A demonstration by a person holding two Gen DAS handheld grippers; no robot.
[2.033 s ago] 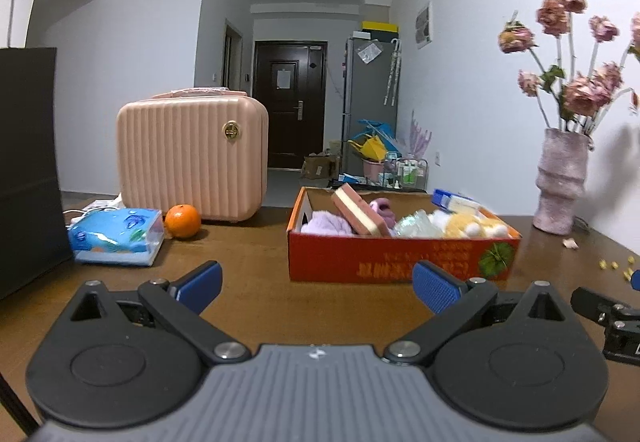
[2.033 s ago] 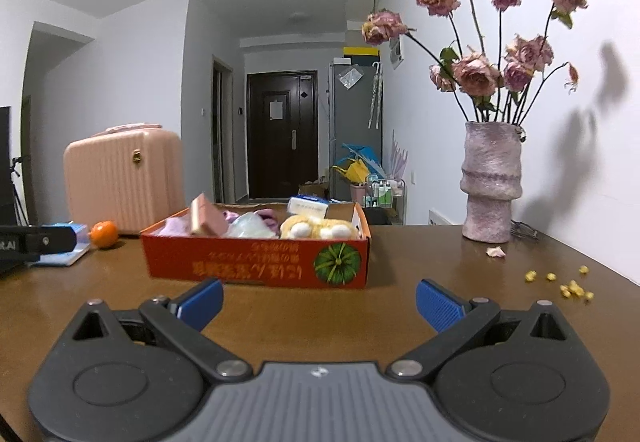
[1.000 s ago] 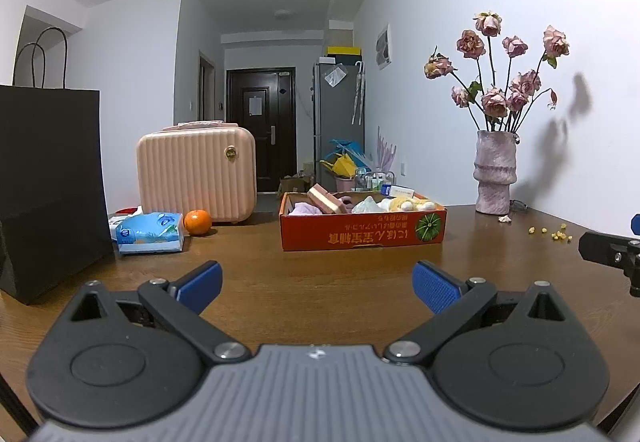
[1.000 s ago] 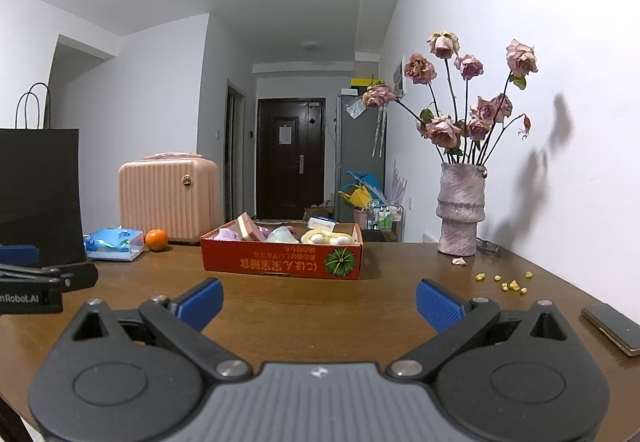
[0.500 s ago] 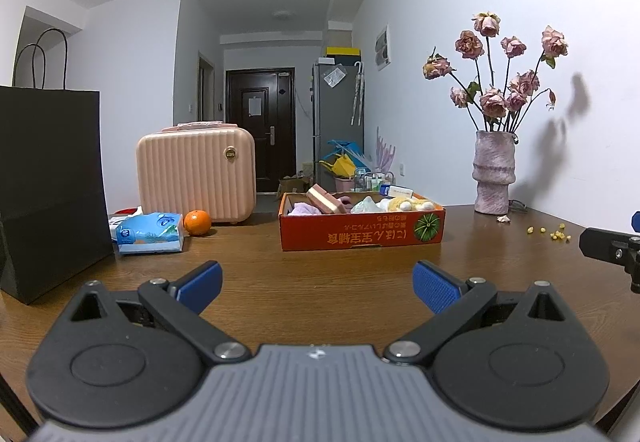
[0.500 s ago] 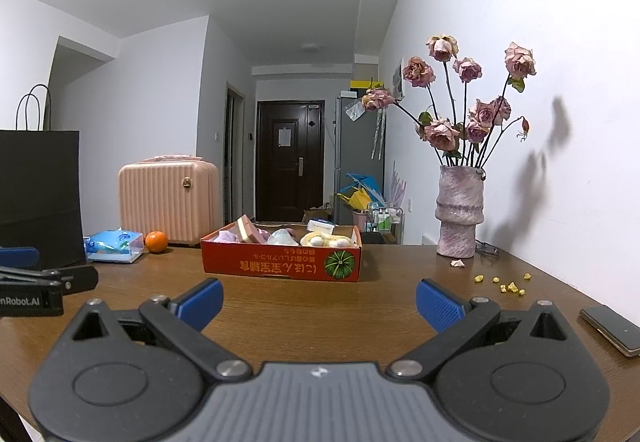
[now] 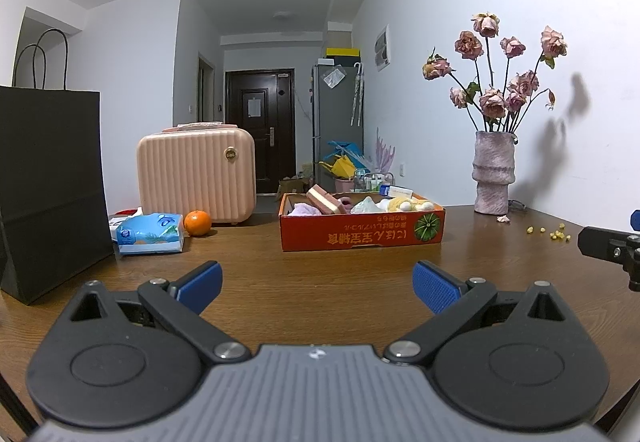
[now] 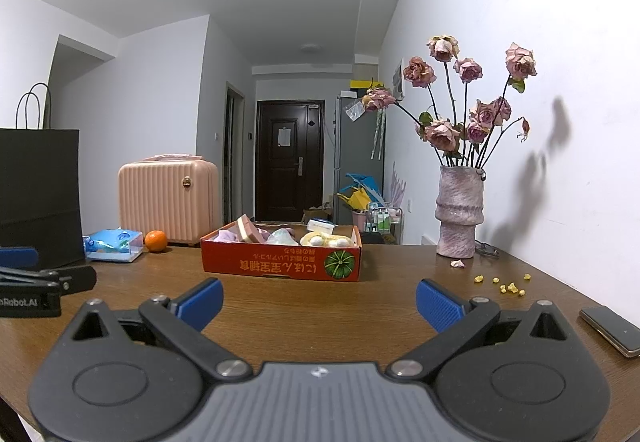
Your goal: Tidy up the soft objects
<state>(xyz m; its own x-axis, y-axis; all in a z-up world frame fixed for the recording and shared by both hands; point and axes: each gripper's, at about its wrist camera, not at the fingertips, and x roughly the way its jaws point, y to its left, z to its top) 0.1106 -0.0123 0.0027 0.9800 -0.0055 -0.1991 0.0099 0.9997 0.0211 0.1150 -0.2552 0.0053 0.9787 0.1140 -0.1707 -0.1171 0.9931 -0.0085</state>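
Observation:
An orange cardboard box (image 7: pixel 362 235) (image 8: pixel 280 262) stands in the middle of the brown table. It holds several soft items: a pink sponge (image 7: pixel 323 199) (image 8: pixel 249 228), a purple cloth (image 7: pixel 302 209), a pale plastic-wrapped bundle (image 7: pixel 367 205) and a yellow plush (image 7: pixel 404 204) (image 8: pixel 326 240). My left gripper (image 7: pixel 317 284) hovers well back from the box, open and empty. My right gripper (image 8: pixel 319 300) is open too, with nothing between its blue pads, and sits equally far from the box.
A black paper bag (image 7: pixel 48 186) stands at the left. A tissue pack (image 7: pixel 150 234), an orange (image 7: pixel 197 223) and a pink suitcase (image 7: pixel 196 174) sit behind it. A vase of dried roses (image 8: pixel 460 214), yellow crumbs (image 8: pixel 504 285) and a phone (image 8: pixel 610 330) are at the right.
Both grippers pulled back from the box, which now looks smaller and farther away; in the last half second they hardly moved. Both stayed open.

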